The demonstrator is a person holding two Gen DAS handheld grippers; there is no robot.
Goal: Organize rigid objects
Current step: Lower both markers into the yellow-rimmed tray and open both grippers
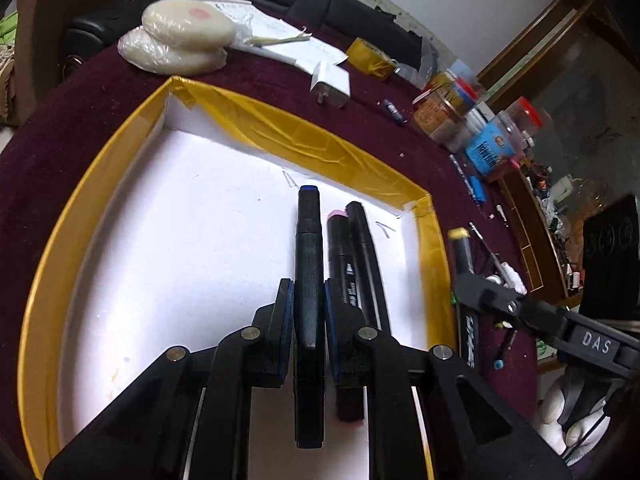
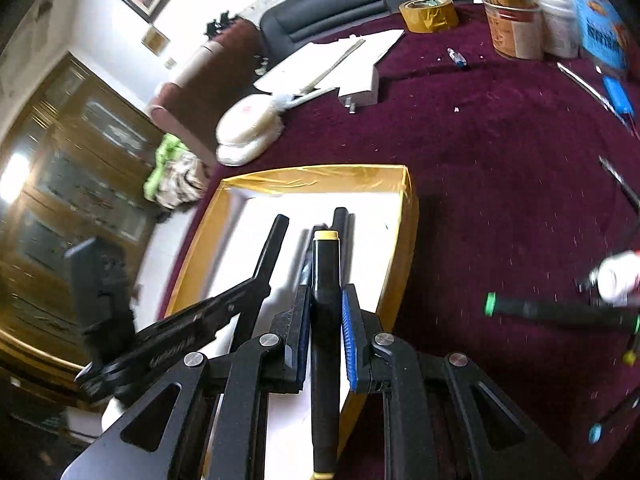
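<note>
Black tongs of the left gripper (image 1: 308,300) squeeze a blue-capped marker (image 1: 309,264), held over the white floor of the gold-edged box (image 1: 100,168). Just beside it, at 3 o'clock, a pink-capped marker (image 1: 344,256) and a black marker (image 1: 366,248) lie side by side in the box. The right gripper (image 2: 326,312) pinches a yellow-capped marker (image 2: 326,280) above the box's edge at 3 o'clock. Farther off at 12 o'clock, a white charger (image 1: 331,85) and a tape roll (image 2: 429,14) sit on the dark red cloth (image 2: 500,160).
</note>
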